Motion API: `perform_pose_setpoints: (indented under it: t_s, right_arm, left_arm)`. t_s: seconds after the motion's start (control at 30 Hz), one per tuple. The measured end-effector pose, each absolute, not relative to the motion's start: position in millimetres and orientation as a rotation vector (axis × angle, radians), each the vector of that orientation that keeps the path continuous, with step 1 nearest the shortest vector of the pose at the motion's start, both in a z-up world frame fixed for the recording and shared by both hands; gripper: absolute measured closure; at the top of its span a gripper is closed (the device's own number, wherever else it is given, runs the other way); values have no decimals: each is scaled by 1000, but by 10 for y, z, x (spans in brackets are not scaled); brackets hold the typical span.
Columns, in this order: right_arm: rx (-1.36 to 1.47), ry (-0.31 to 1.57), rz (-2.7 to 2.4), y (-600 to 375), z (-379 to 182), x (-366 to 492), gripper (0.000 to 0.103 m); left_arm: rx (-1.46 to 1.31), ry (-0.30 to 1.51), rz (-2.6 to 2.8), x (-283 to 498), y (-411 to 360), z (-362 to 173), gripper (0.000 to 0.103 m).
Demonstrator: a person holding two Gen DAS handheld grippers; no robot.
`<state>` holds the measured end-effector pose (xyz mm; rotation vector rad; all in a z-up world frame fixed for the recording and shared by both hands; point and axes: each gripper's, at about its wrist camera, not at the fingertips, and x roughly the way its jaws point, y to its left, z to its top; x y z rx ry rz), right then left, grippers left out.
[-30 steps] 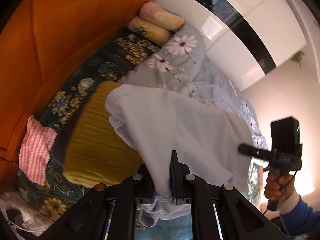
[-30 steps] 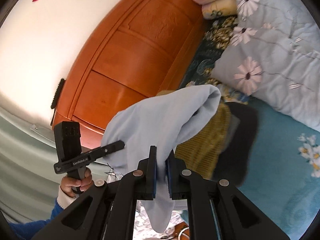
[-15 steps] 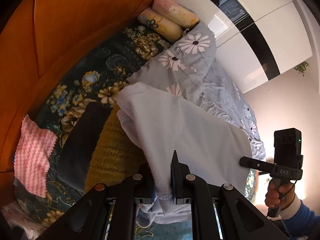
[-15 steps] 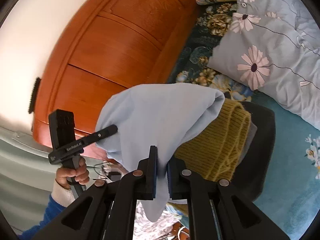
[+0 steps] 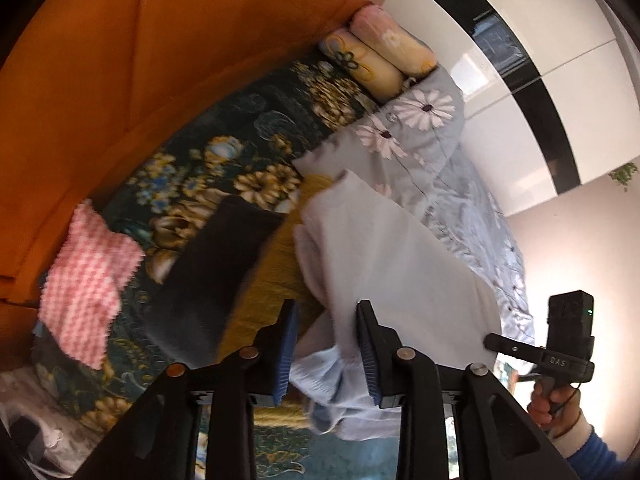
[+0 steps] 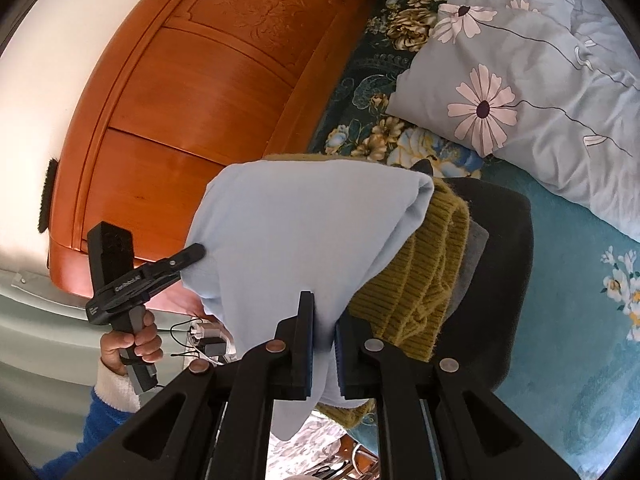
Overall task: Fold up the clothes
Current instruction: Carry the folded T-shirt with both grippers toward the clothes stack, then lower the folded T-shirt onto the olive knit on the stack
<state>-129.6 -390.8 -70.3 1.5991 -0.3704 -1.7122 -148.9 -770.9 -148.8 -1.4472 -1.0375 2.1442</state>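
A folded pale blue garment lies on top of a stack: a mustard knit sweater, a grey layer and a black garment. My left gripper is open, its jaws apart around the garment's near edge. My right gripper is shut on the pale blue garment at its other edge. Each gripper shows in the other's view: the right one and the left one, both at the cloth's edge.
The stack sits on a bed with a dark floral cover against an orange wooden headboard. A grey daisy-print duvet lies beside it. A pink checked cloth lies left. Rolled pillows sit at the far end.
The pale blue garment has come down onto the mustard sweater. My left gripper has opened and let go of its edge. The right gripper still holds it.
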Motion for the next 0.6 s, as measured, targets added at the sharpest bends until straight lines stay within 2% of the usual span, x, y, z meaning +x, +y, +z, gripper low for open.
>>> perform_pose_setpoints:
  t_s: [0.17,0.37,0.47,0.6]
  right_arm:
    - [1616,-330,-1729,-3764,-698,-1347,92]
    - [1587,-189,-1887,-3571,-427,-1407,92]
    - [1507,-120,-1903,-3743,-220,-1324,92]
    - [1431,-2,-1834,-4190,-108,-1065,92]
  left_arm:
    - [-1472,-1014,2252,-1362,-7842,-1370,66]
    - [-1375,-845,2320,-1298,-7605,-958,61]
    - [-1360,-744,2305,-1364,-7318,-872,57]
    - [-1403,-670,2290,-1403,-7038,-947,57]
